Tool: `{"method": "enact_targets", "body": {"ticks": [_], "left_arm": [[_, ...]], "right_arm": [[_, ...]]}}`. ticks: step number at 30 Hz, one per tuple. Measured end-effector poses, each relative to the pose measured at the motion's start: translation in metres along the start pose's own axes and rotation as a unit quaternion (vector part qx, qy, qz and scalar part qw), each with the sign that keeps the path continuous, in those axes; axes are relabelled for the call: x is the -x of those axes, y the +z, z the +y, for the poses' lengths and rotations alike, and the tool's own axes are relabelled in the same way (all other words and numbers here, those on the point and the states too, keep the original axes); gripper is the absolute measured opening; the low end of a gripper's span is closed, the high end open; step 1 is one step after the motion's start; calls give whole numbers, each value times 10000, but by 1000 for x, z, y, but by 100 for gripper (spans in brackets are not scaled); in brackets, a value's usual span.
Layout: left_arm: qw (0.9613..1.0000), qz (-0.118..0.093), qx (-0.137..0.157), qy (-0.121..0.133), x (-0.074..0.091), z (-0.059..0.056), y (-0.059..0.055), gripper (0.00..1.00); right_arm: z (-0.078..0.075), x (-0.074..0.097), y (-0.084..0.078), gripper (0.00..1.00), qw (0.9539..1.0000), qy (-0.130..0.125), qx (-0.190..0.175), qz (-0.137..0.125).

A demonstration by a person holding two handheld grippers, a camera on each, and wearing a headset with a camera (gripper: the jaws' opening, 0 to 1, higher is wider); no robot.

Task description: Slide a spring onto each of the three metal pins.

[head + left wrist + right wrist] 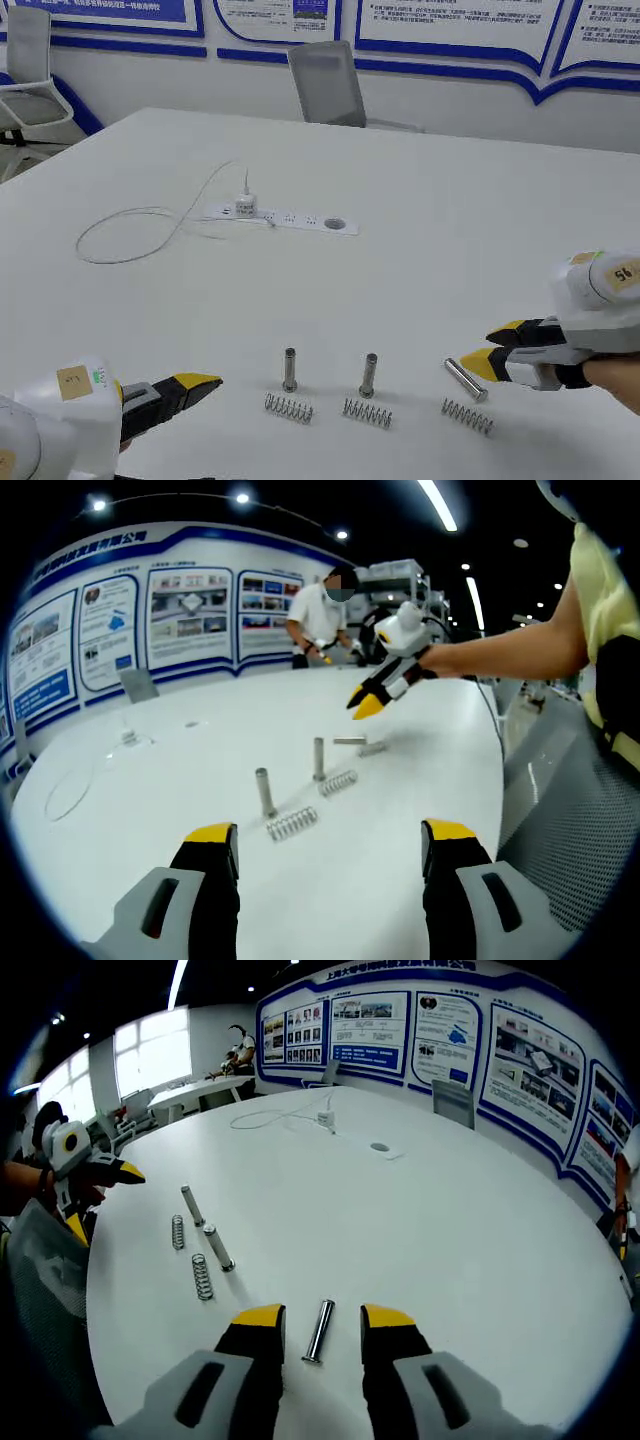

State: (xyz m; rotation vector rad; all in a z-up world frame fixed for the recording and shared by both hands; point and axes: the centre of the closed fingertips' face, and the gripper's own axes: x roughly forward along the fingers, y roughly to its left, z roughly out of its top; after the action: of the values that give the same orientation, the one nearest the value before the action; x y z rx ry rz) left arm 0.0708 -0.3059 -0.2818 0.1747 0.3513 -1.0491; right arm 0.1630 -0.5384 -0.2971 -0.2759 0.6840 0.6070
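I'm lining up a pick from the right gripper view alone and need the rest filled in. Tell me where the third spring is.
Observer: The head view puts the third coiled metal spring flat on the white table, just nearer the person than the lying silver metal pin.
Operator: Confirm how the other two pins stand.
Observer: Both are upright in the head view, the left silver pin and the middle silver pin.
Operator: Report the left tongs.
Observer: The left gripper view shows the yellow-tipped left tongs wide open, gripping nothing.
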Motion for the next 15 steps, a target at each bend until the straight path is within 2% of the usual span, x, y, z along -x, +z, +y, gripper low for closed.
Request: {"method": "enact_targets", "body": {"ticks": [15], "left_arm": [[10000,-11,42,-15,1,0,-1,75]], "right_arm": [[-3,-22,-8,24,9989,-15,-64,459]]}}
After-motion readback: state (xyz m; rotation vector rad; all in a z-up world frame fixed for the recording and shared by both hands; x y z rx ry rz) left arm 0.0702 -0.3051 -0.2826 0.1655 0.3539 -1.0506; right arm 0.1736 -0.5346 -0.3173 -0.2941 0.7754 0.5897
